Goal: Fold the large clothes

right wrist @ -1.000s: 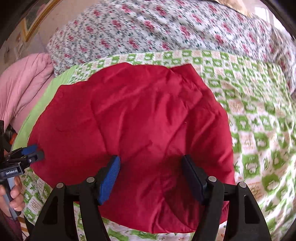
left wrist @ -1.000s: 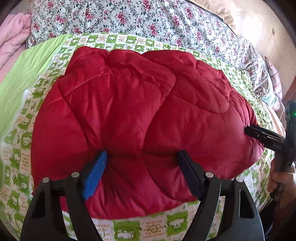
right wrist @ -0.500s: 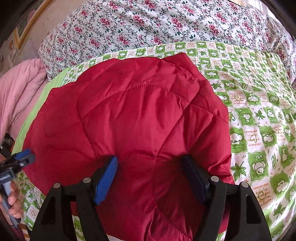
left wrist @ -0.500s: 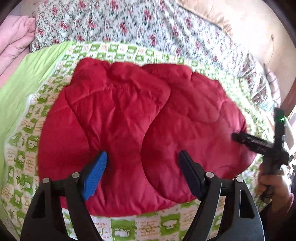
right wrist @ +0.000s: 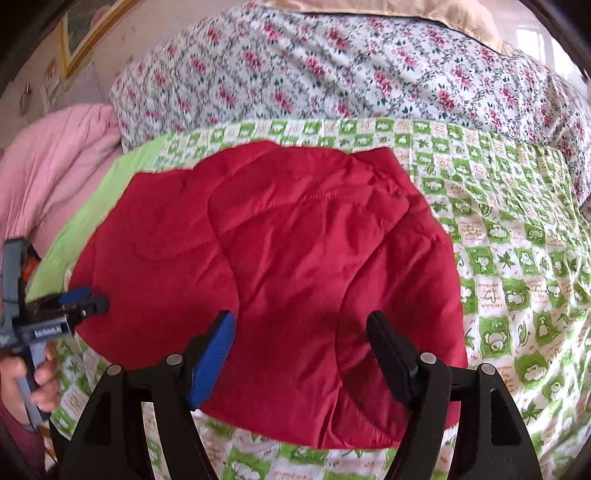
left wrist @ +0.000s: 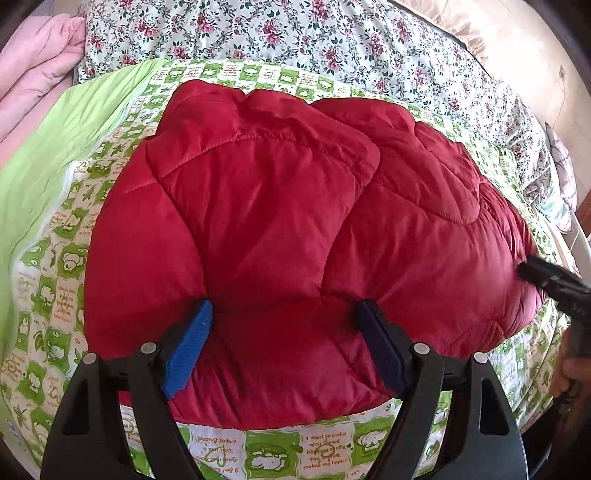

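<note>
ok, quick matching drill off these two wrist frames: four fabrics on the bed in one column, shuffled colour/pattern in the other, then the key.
Things:
1. padded jacket
2. bedsheet under the jacket
3. bunched blanket at the left edge
4. duvet at the far side of the bed

Descriptions:
A. white with pink and red flowers
B. plain red, quilted
C. plain pink
D. green and white squares with cartoon prints

Pairs: 1-B, 2-D, 3-C, 4-A
</note>
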`<state>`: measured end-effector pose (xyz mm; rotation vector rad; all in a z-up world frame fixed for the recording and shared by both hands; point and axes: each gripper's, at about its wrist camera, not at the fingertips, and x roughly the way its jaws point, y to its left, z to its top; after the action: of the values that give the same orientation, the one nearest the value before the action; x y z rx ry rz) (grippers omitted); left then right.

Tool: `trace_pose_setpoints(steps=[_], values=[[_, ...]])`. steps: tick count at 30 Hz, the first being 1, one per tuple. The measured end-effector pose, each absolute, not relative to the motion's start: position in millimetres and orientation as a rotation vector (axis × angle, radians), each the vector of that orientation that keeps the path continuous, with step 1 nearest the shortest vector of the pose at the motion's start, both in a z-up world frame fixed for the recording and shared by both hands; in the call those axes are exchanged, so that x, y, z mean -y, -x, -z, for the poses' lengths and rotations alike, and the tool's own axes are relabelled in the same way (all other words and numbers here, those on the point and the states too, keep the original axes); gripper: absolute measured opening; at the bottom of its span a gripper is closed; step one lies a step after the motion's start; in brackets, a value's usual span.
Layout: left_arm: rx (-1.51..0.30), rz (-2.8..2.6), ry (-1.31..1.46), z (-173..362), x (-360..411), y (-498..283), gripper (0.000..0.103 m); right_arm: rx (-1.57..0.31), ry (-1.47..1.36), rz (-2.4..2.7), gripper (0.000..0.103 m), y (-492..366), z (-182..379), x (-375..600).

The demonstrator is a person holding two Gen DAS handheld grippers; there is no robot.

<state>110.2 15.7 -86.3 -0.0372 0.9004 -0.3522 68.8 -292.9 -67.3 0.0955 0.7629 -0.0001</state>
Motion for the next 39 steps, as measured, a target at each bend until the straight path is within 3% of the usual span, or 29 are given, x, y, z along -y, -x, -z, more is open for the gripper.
trace_pose_setpoints(steps=[10, 28, 39], values=[[-0.909, 0.332, 0.034, 84, -16, -110, 0.082, -0.796, -0.139, -0.01, 0.083, -91, 88, 303], [-0.928, 0.288, 0.031, 75, -23, -105, 0.08, -0.798, -0.148, -0.005, 0.083, -89, 87, 300], [-0.927, 0.284, 0.014, 80, -20, -105, 0.08, -0.753, -0.134, -0.075, 0.081, -62, 47, 284]])
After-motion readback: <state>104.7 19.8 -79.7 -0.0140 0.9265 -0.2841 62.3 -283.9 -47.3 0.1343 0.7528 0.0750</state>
